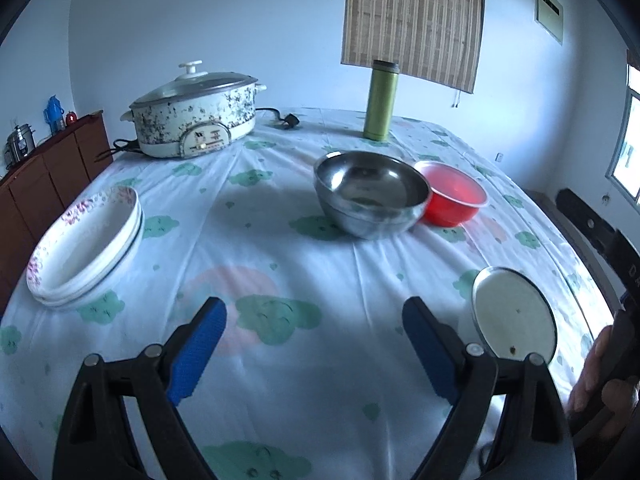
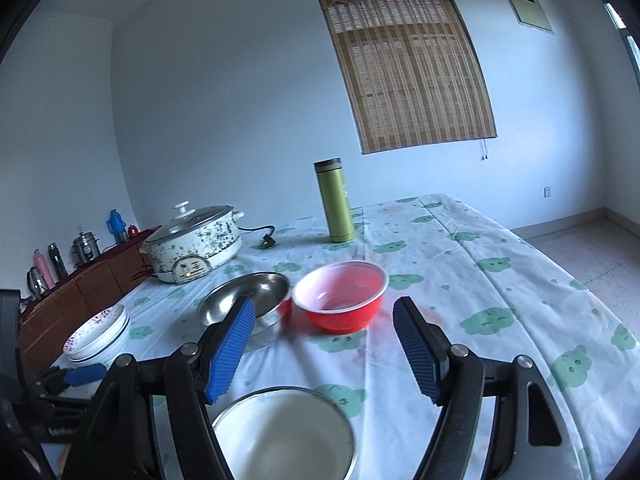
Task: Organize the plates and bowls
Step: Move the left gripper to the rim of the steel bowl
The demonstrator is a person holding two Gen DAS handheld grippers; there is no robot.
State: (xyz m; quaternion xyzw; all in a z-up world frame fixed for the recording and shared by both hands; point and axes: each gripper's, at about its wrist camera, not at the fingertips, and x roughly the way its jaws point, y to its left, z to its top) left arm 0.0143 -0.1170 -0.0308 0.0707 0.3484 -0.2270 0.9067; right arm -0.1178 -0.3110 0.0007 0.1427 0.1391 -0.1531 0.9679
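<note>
Sorting under way — both grippers empty.
We see floral plates (image 1: 86,246) stacked left; steel bowl (image 1: 370,194), red bowl (image 2: 340,296) and white bowl (image 2: 286,434) remain apart — left gripper (image 1: 314,346) and right gripper (image 2: 324,352) gape wide.

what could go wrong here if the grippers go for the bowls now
1. The steel bowl and red bowl sit touching, so closing on one may shove or tip the other.
2. The green flask stands upright just behind them; a long reach could topple it.
3. The white enamel bowl lies right under the open right gripper, near the table's edge, where a low pass could push it off. The left gripper is open and empty too.
</note>
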